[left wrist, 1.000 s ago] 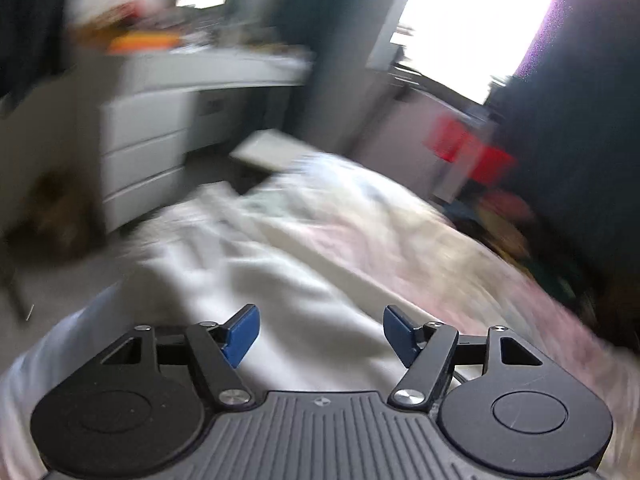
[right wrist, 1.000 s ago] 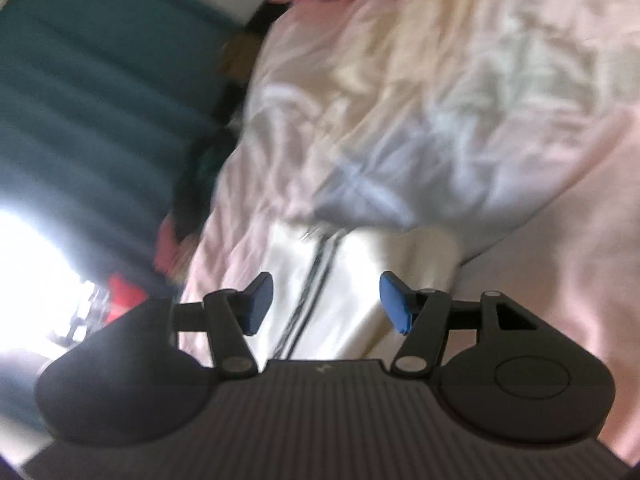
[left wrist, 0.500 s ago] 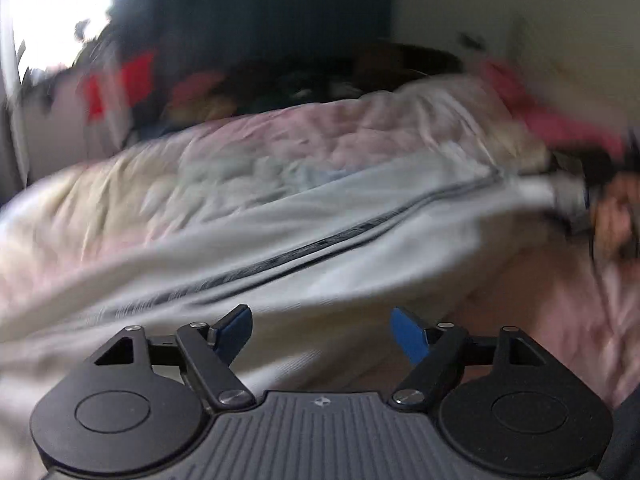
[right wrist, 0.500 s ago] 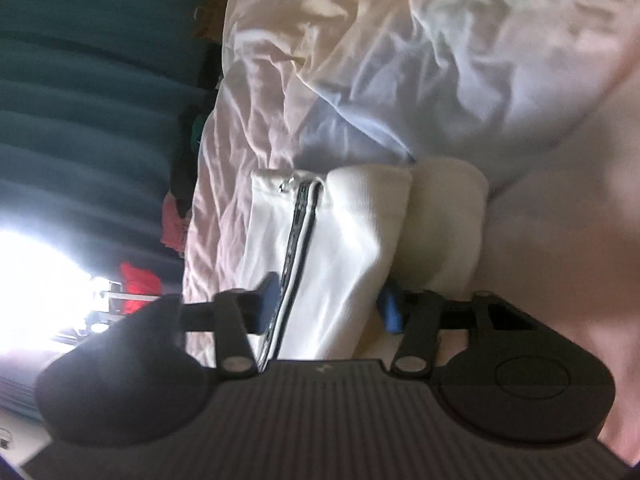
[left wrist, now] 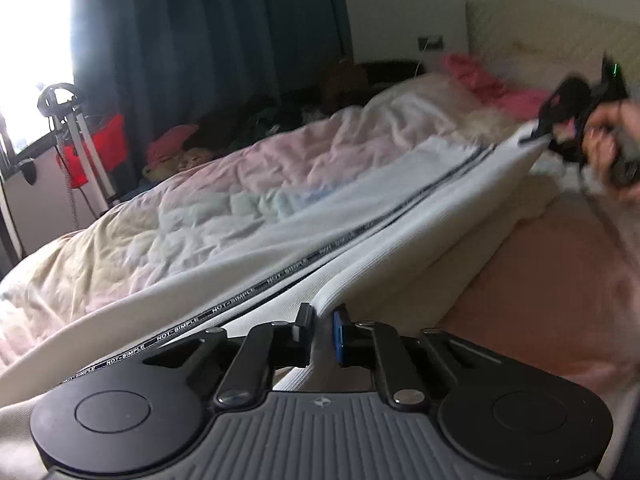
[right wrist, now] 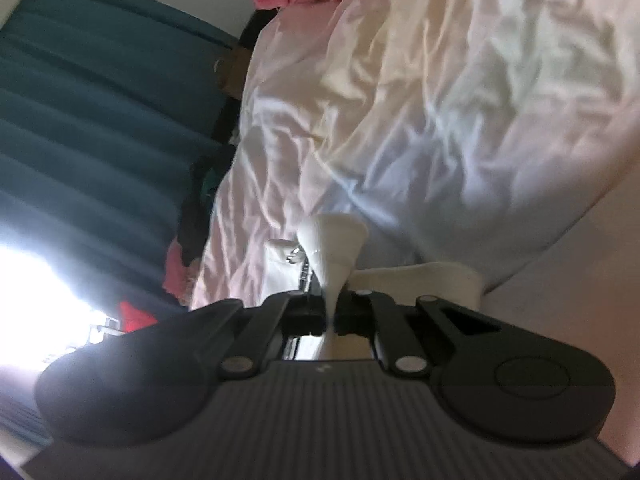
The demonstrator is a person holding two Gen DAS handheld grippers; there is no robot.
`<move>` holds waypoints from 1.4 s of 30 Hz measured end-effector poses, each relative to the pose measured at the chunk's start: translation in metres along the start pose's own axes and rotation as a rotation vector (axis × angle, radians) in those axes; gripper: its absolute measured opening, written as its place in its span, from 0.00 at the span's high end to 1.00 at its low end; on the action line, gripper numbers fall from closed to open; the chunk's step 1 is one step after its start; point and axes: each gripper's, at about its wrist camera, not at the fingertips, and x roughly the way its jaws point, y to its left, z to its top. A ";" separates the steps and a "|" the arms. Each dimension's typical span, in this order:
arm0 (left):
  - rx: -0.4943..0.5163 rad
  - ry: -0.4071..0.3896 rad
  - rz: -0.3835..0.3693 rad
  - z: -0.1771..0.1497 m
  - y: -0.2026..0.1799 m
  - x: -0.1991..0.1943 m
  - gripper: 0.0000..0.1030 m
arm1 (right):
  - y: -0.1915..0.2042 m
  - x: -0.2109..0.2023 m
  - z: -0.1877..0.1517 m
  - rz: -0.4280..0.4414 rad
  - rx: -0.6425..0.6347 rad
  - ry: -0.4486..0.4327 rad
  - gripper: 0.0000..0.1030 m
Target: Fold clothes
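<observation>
A white garment (left wrist: 400, 232) with a black lettered stripe (left wrist: 256, 292) stretches across the bed between both grippers. My left gripper (left wrist: 322, 316) holds its near ribbed edge. Its jaws are closing, and the blue pads (left wrist: 340, 332) press the cloth between them. At the far right of the left wrist view, a hand (left wrist: 604, 136) holds my right gripper (left wrist: 560, 128) at the garment's other end. In the right wrist view my right gripper (right wrist: 330, 300) is shut on a bunched white fold (right wrist: 332, 240) of the garment that fans out above the jaws.
The garment lies on a crumpled pastel duvet (left wrist: 240, 184). Pink clothes (left wrist: 480, 76) sit near the headboard. Dark curtains (left wrist: 200, 40), a metal stand with red cloth (left wrist: 76, 136) and a pile of clothes (left wrist: 224, 136) line the bed's far side.
My left gripper swung from facing the dresser round to the garment, dropped to it and closed on its edge. My right gripper closed on the garment's other end.
</observation>
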 end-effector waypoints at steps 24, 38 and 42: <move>-0.252 0.060 -0.047 -0.005 0.011 -0.022 0.44 | -0.045 -0.007 -0.039 -0.026 0.231 0.292 0.20; -0.442 0.122 0.184 -0.008 0.062 -0.006 0.43 | -0.042 0.034 -0.027 0.040 0.182 0.309 0.61; -0.442 0.152 0.198 -0.012 0.064 -0.001 0.43 | -0.044 0.045 -0.020 0.113 0.164 0.338 0.58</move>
